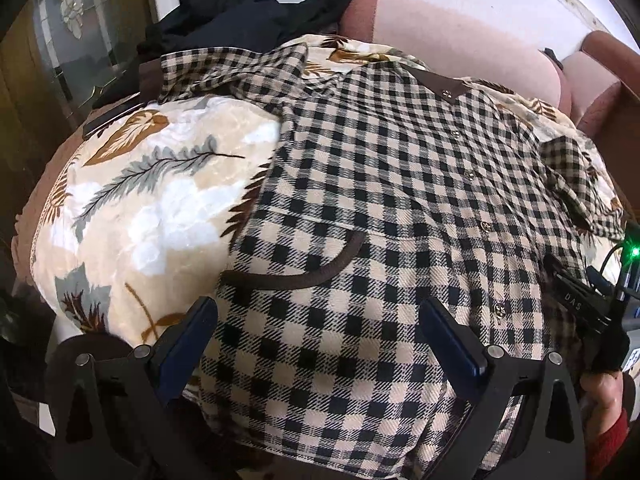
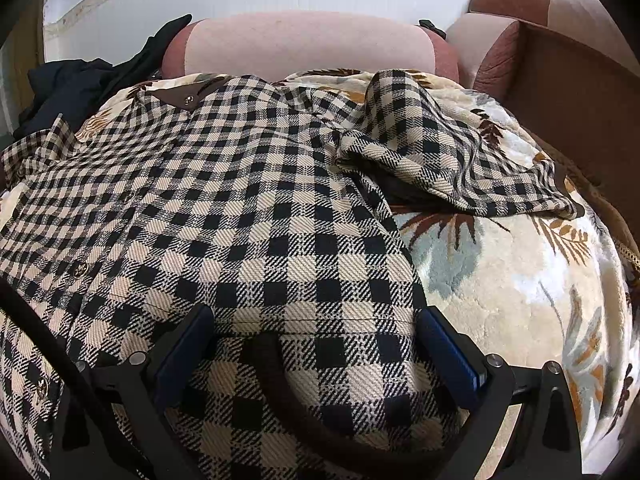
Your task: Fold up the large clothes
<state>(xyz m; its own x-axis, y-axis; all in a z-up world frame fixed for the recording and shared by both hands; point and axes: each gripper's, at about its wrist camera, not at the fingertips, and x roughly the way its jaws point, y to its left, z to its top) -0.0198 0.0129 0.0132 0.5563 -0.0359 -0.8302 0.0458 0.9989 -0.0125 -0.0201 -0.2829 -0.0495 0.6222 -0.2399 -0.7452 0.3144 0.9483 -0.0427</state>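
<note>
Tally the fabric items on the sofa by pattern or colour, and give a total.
Checked jacket: 1
Floral blanket: 1
Black garment: 1
Total: 3

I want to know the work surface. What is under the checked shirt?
The checked shirt lies on a leaf-printed blanket, visible on both sides of it. What lies beneath the blanket is covered.
</note>
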